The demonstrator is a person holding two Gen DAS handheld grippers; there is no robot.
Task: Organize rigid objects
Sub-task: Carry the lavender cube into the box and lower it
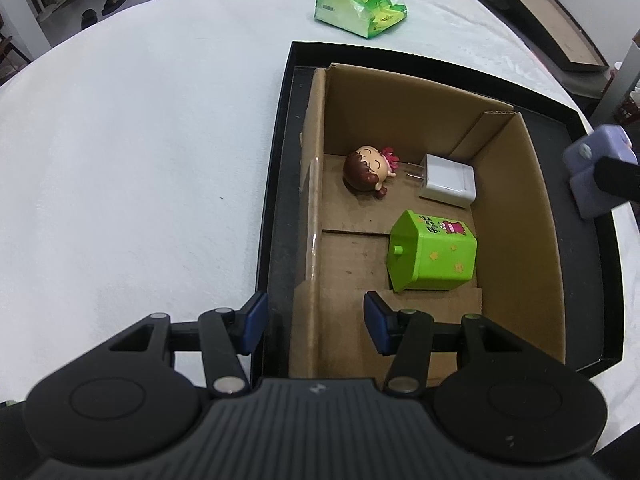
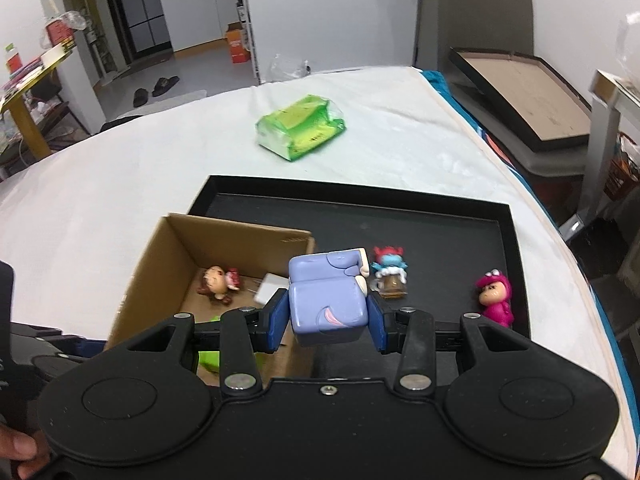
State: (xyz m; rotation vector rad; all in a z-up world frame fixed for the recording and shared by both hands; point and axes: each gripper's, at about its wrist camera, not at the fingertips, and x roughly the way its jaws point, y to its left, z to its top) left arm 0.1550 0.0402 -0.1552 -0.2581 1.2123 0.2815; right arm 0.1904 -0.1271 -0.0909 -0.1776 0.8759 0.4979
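sitting clamped between the blue pads of the right claw [image 2: 327,316], the lavender block toy [image 2: 328,300] is a smooth, hard plastic piece with rounded corners, a pink mark on its near face and a white part poking out at its far right. the claw is closed on its two flat sides. just beyond and left of this claw stands the open cardboard box [image 2: 168,256], matte brown and creased, inside the black tray [image 2: 516,264]. beyond the claw's right pad is a small blue-and-red figurine [image 2: 389,274], and further right a glossy pink figurine [image 2: 496,298], both upright on the tray floor.

the left claw [image 1: 316,322] hangs half open with nothing between its pads, straddling the box's near left wall. ahead of it, on the box floor, lie a green house-shaped container [image 1: 434,254] on its side, a white charger plug [image 1: 448,182] with its prongs pointing left, and a brown-haired doll head [image 1: 366,170].

only the left view shows the container whole; in the right view a mere green sliver shows. only the right view shows the two figurines. the left view catches the lavender toy blurred at its right edge.

a crinkly green plastic pack [image 2: 300,128] lies well beyond both claws on the white cloth table [image 1: 140,140].
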